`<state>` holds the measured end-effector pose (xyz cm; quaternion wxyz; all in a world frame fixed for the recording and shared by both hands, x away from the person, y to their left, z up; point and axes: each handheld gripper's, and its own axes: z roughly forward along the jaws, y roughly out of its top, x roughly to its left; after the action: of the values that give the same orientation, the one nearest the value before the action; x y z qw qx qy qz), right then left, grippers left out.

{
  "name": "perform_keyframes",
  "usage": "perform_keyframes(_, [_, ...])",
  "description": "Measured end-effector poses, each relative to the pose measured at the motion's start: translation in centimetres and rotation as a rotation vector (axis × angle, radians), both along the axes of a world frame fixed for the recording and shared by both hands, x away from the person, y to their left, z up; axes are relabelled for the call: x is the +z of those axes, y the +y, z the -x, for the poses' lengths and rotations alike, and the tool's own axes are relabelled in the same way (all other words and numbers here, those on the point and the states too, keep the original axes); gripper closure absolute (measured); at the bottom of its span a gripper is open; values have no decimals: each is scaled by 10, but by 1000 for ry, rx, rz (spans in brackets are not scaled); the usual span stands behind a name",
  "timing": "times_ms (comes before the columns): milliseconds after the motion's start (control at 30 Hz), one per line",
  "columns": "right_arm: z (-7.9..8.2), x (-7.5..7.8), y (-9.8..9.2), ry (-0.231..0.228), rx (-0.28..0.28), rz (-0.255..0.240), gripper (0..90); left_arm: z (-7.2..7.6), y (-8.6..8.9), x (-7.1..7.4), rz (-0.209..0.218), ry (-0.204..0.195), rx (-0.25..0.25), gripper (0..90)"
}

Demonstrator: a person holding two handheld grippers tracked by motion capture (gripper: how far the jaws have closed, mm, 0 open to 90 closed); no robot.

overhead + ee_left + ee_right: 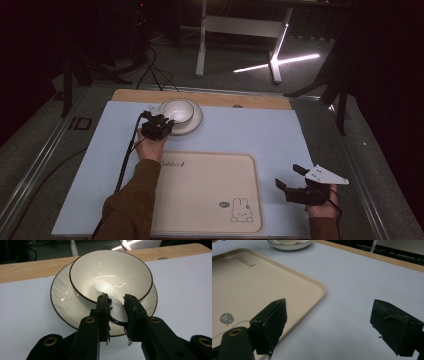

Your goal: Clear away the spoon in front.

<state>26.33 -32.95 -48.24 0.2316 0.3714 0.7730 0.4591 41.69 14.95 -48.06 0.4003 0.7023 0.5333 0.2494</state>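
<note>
Meanwhile, we are closing our left claw (117,305) on the near rim of the glossy cream bowl with a dark-brown edge (111,272), sitting on its matching ribbed plate (62,302) at the far side of the pale-blue tabletop (260,132). Our right claw (290,177) is hovering wide open, empty, beside the bare beige rabbit-print tray (210,195). Nothing is moved yet, we judge. Whether the left jaws are actually gripping is hard to tell.

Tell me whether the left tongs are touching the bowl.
Touching. In the left gripper view, the left tongs straddle the near rim of the bowl, both jaws against it, while the bowl sits on the plate.
</note>
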Motion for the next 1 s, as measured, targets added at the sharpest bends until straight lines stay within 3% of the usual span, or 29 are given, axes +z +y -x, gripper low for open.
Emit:
perform_keyframes(300, [0, 0, 0, 0, 0, 1, 138, 6, 2, 10, 23, -35, 7, 750])
perform_keyframes(1000, [0, 0, 0, -3, -1, -1, 138, 26, 12, 33, 9, -71, -3, 752])
